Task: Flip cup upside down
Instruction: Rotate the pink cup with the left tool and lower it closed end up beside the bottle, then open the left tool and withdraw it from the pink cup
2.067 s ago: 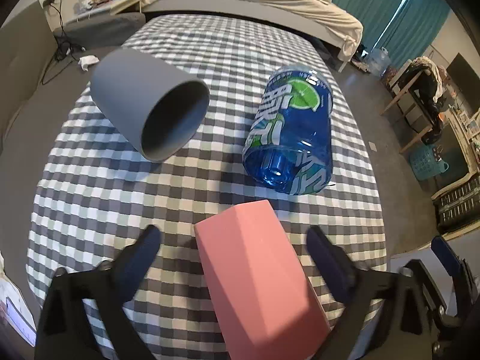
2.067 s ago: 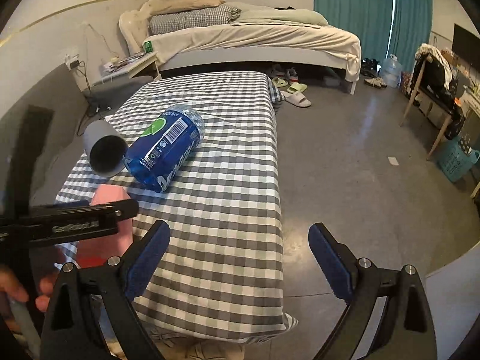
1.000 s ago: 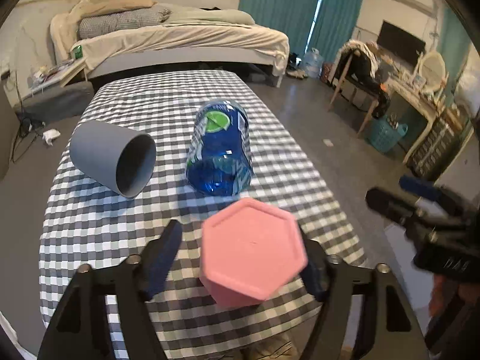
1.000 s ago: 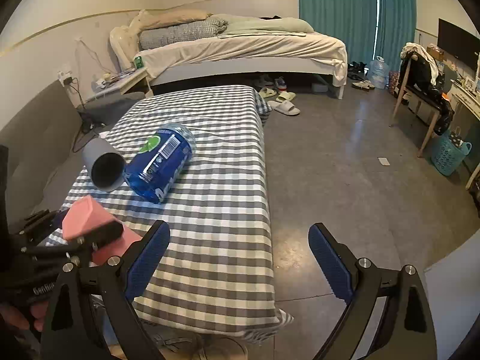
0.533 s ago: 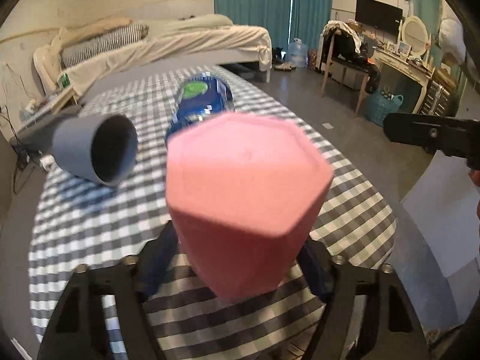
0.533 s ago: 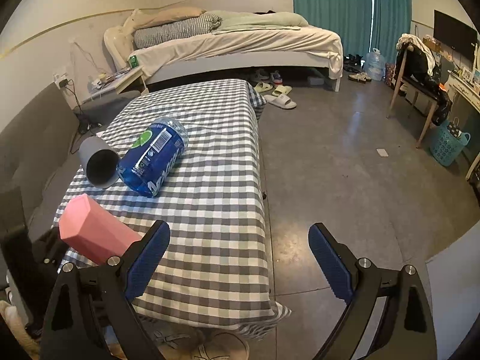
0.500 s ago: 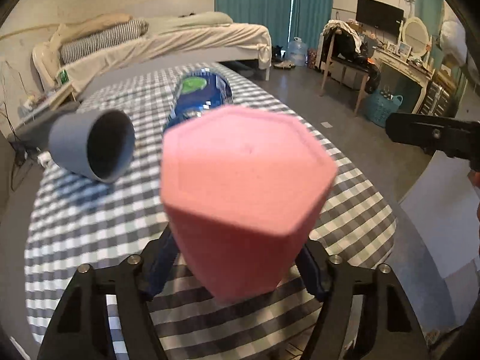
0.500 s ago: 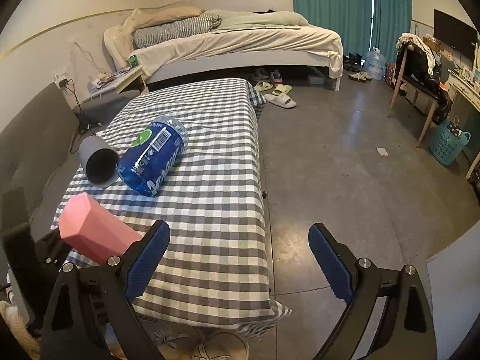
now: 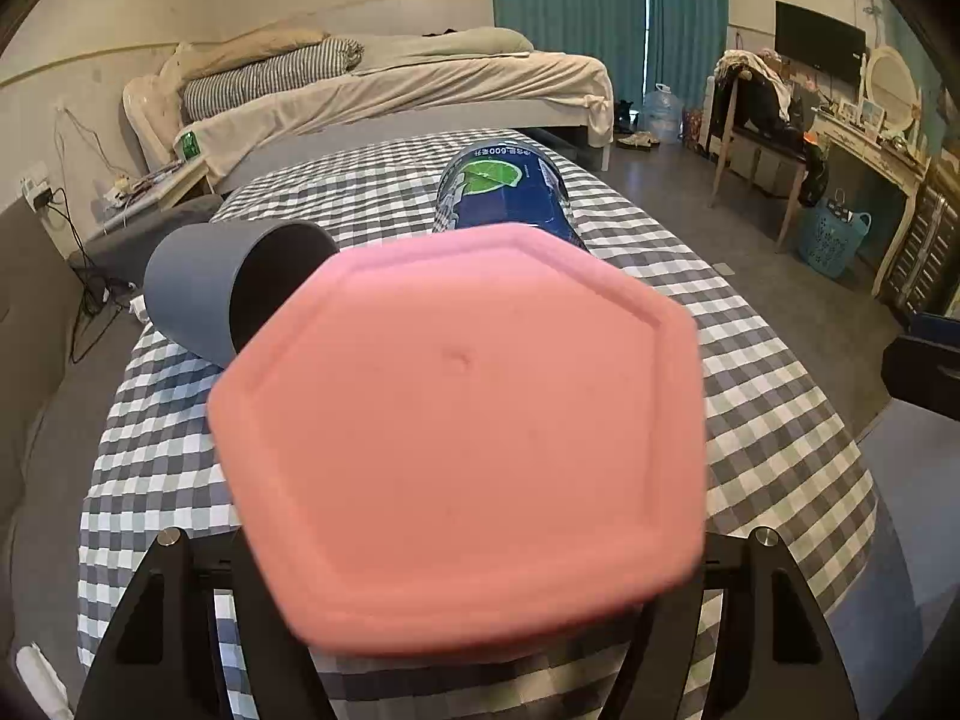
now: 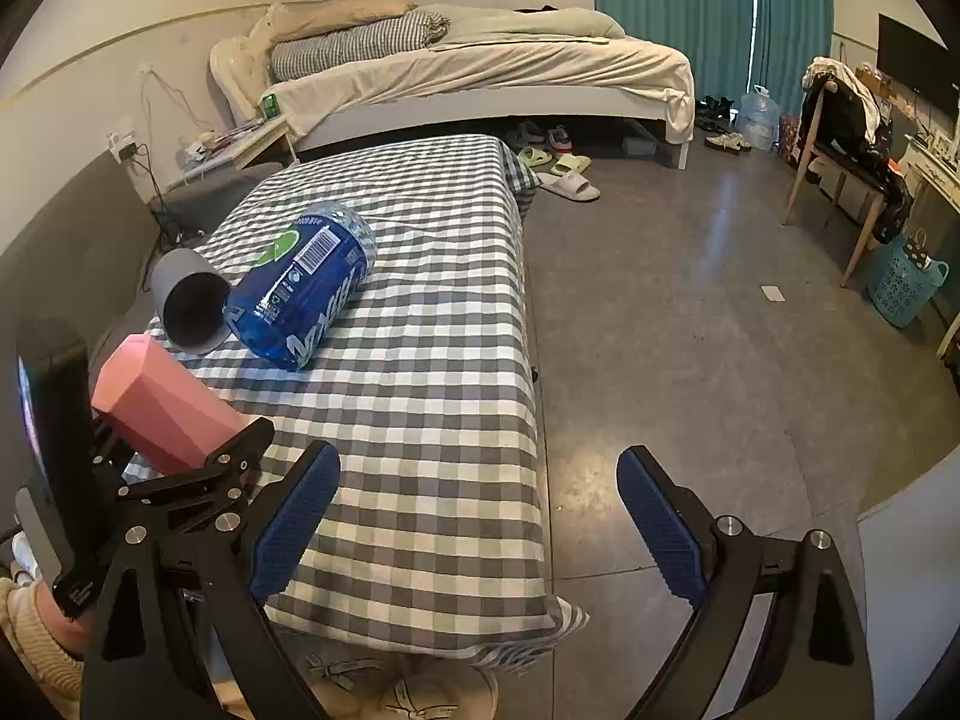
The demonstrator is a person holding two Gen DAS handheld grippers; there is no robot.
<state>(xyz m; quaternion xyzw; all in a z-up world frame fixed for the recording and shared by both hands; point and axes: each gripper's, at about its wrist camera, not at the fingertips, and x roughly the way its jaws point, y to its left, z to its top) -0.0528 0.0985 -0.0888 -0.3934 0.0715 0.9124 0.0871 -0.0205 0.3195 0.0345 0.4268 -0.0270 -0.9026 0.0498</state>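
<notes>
1. at the far left of the right wrist view, the left gripper (image 10: 198, 468) is seen as a black frame with silver bolts, clamped on the pink cup (image 10: 162, 408); in that view the cup is held off the checkered tablecloth (image 10: 432, 420), lying roughly level with its closed base pointed away from the gripper toward the far left.
2. in the left wrist view the pink cup (image 9: 462, 438) is seen base-on, a six-sided face with a raised border and a small dimple at its middle, filling most of the frame between the two black finger arms; the fingertips themselves are hidden behind it.
3. beyond the pink cup, a grey cup (image 9: 234, 288) is found lying on its side on the cloth, its dark open mouth turned toward the camera; it is also seen in the right wrist view (image 10: 189, 300).
4. just right of the grey cup, a blue plastic bottle (image 9: 504, 192) with a green lime on its label is laid on its side; in the right wrist view (image 10: 300, 288) a barcode is shown on it, and it is seen just beside the grey cup, possibly touching.
5. the right gripper (image 10: 474, 528) is held spread wide with nothing between its blue ribbed pads (image 10: 654, 522), over the near right corner of the table and the grey floor (image 10: 690, 312).
6. at the back of the room, a bed (image 10: 480, 72) with beige covers is seen, and teal curtains (image 10: 708, 12) are hung to its right.
</notes>
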